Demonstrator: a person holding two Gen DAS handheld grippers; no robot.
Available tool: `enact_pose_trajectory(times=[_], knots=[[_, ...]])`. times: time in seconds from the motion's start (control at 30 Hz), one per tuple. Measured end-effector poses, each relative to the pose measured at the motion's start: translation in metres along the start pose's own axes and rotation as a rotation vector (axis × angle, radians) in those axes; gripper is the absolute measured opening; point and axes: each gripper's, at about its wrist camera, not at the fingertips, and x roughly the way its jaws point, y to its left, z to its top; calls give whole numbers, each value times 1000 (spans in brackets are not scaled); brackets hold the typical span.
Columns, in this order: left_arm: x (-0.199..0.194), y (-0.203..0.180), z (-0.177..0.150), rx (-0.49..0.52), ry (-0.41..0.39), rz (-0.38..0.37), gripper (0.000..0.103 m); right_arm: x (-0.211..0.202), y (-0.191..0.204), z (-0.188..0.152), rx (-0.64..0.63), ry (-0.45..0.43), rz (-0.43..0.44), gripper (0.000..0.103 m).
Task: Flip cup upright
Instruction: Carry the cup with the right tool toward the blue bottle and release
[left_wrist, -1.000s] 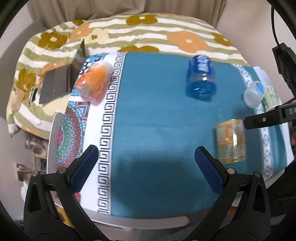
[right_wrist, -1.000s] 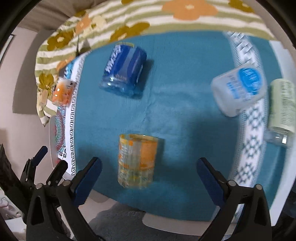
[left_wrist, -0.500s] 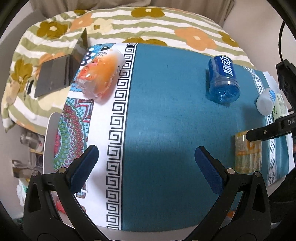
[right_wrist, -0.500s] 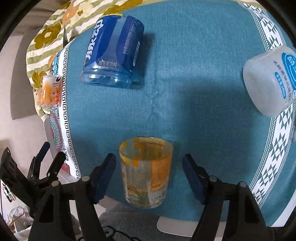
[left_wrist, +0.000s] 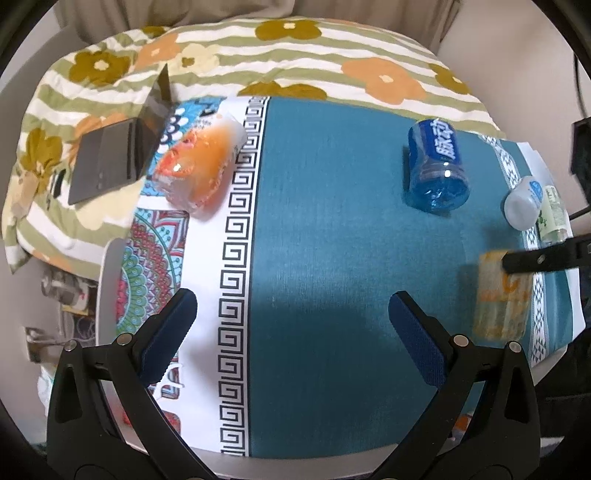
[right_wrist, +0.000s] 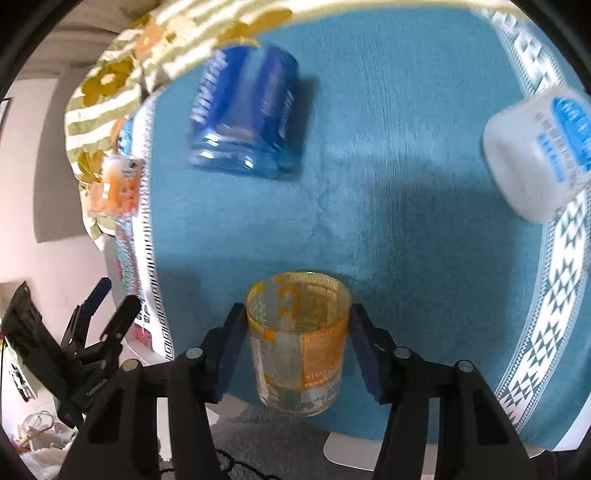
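gripping a clear plastic cup with orange and yellow print, my right gripper has its two dark blue finger pads pressed against the cup's opposite sides. seen from the right wrist camera, the cup's open mouth faces away from me and its thick clear base sits nearest the camera, close to the near edge of the teal tablecloth. whether the cup touches the cloth or is lifted off it, i cannot tell.

beyond the cup, a blue cut-off plastic bottle with white lettering lies on its side on the teal cloth. to the right, a white translucent container with a blue label lies tipped near the cloth's white patterned border.

my left gripper hangs open, its blue pads wide apart with nothing between them, over the teal cloth and its black-and-white key-pattern stripe. from this left wrist view, the same cup shows blurred at far right. an orange-printed clear plastic container lies on its side at upper left, just beside a dark grey open laptop resting on a green-striped floral quilt.
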Motion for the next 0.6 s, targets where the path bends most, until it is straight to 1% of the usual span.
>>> enact_pose_trajectory(times=[0.07, 0.17, 0.2, 0.23, 0.3, 0.37, 0.5, 0.6], knots=[[-8, 0, 0, 4, -19, -1, 103, -24, 9, -9, -31, -117, -18, 51], [-18, 1, -1, 5, -44, -3, 103, -52, 17, -30, -39, -345, -53, 51], [-20, 3, -2, 4, -50, -3, 103, -56, 19, -37, -33, -411, -61, 51], [-22, 3, -3, 3, -52, -3, 103, -59, 21, -47, -20, -507, -80, 51], [-25, 4, -6, 7, -56, -5, 103, -56, 23, -60, 5, -631, -107, 51], [-27, 2, -9, 21, -58, -4, 103, -46, 25, -69, 20, -723, -139, 51], [-29, -1, -21, 73, -67, 16, 103, -25, 26, -70, 20, -807, -201, 51], [-24, 0, -30, 71, -58, 9, 103, -14, 27, -71, 31, -851, -233, 51]])
